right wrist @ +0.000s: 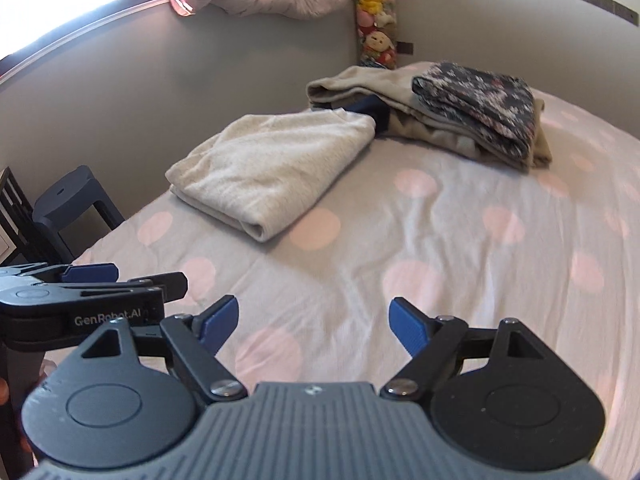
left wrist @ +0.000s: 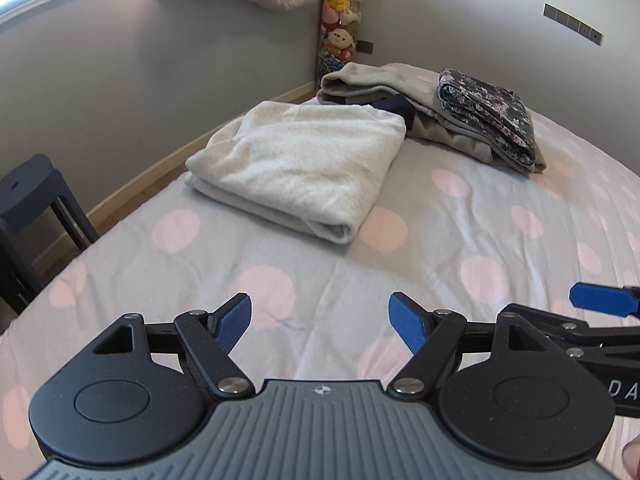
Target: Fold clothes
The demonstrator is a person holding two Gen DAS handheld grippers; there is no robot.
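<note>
Left hand-held gripper [left wrist: 320,322], seen from my left wrist, hangs open and empty over the dotted bed [left wrist: 460,216]; a folded cream garment [left wrist: 304,164] lies ahead near the bed's left edge, with a pile of folded clothes [left wrist: 448,114] behind it. From my right wrist, my right hand-held gripper [right wrist: 314,324] is likewise open and empty above the bed [right wrist: 460,216], the cream garment [right wrist: 264,168] ahead to its left.

Left hand-held gripper [left wrist: 320,322] & right hand-held gripper [right wrist: 314,324] side by side, jaws wide, empty.
</note>
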